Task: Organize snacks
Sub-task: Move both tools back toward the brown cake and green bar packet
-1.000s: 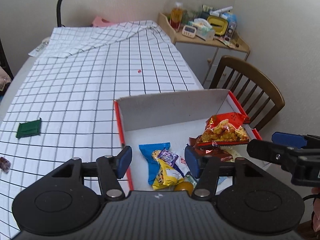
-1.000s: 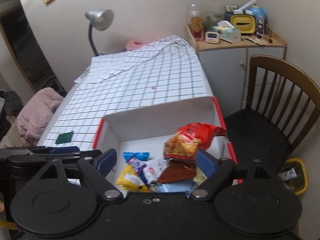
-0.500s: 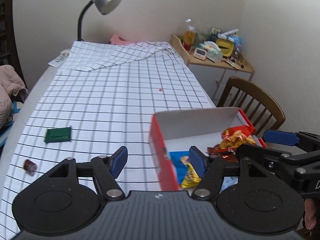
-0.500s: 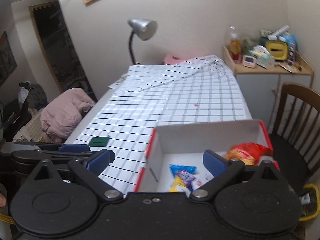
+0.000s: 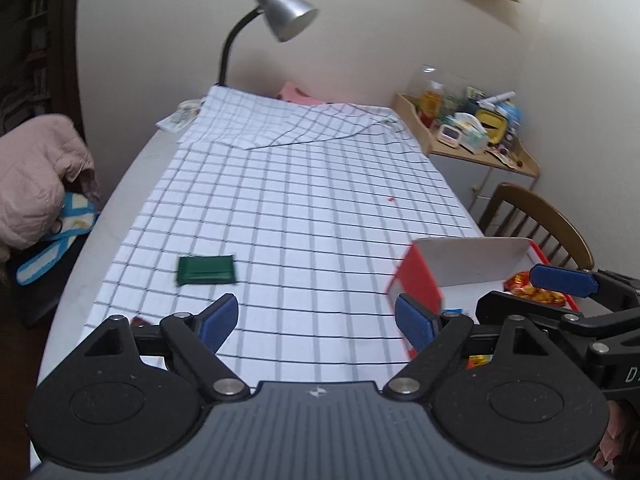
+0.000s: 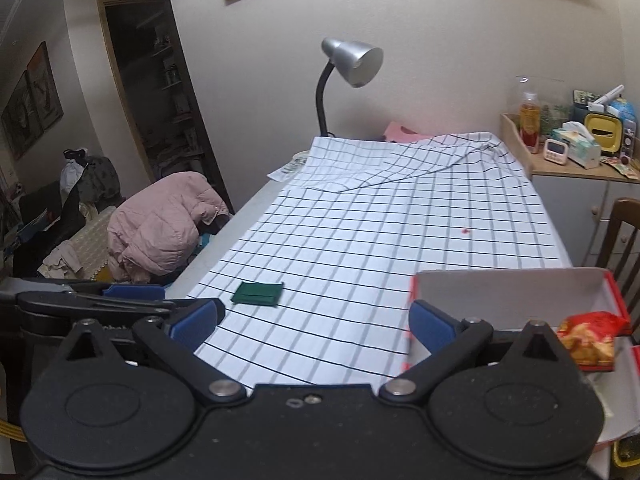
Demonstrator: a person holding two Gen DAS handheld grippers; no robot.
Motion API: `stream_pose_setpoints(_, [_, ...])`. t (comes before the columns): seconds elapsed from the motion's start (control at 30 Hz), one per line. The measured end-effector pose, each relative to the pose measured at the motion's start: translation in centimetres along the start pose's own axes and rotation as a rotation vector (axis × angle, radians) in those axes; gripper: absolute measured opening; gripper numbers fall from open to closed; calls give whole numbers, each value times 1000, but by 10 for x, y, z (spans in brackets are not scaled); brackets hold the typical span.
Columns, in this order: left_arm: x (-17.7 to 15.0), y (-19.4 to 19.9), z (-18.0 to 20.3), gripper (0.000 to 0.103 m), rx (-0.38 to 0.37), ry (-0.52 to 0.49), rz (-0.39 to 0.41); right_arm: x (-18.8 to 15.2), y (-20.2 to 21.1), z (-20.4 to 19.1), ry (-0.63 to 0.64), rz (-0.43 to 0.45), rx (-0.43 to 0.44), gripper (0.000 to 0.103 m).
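now both grippers tilt down over the checked cloth (image 5: 304, 216), left gripper (image 5: 316, 322) and right gripper (image 6: 314, 318) opening, empty; green packet (image 5: 206, 270) lies ahead, snack box (image 6: 516, 292) at the right edge.

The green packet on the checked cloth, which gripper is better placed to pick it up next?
Probably the left. The green packet lies just ahead of the left gripper, whose opening jaws are empty, while the right gripper sits nearer the box.

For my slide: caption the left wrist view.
Empty left gripper, jaws opening, faces a green packet on the checked cloth.
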State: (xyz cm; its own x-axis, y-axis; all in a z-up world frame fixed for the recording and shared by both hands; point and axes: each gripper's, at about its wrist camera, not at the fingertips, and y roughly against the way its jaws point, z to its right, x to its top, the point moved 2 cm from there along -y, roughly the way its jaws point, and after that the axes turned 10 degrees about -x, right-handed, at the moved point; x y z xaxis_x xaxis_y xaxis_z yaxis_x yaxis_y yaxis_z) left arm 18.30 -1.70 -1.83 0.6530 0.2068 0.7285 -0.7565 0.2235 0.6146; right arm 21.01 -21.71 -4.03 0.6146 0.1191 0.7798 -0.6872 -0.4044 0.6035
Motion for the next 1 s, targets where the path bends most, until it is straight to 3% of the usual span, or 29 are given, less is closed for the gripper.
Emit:
stream_pose_setpoints(0.1, [-2,5,-31,96,18,35,4,-1,-15,-23,28,-13,3,103])
stream_pose_setpoints(0.53, [-13,-3,-146,97,148,148,-24,-6,-102,-100,222,-58,29,103])
stream_pose_setpoints(1.0, [-38,-56,-182,97,167,159,-99,3,-202,-115,372,-174,109,98])
